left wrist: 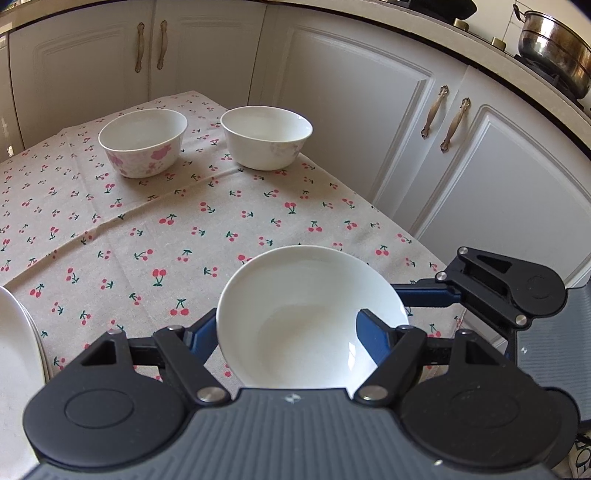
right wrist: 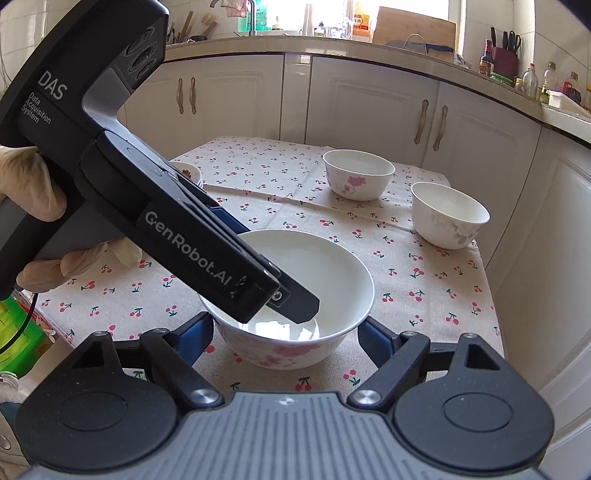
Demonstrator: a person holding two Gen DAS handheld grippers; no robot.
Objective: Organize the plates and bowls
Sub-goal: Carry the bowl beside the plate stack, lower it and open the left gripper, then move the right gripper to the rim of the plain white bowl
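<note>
A: Left wrist view?
B: The left gripper is clamped on the near bowl's rim; two bowls stand beyond it on the cherry tablecloth.
A: Right wrist view?
B: The right gripper's jaws stand apart either side of that near bowl, not pressing it.

Cherry-print tablecloth covers table. White cabinet doors with bronze handles behind. Steel pot on stove at right. Wooden cutting board, knife block, bottles line counter.
</note>
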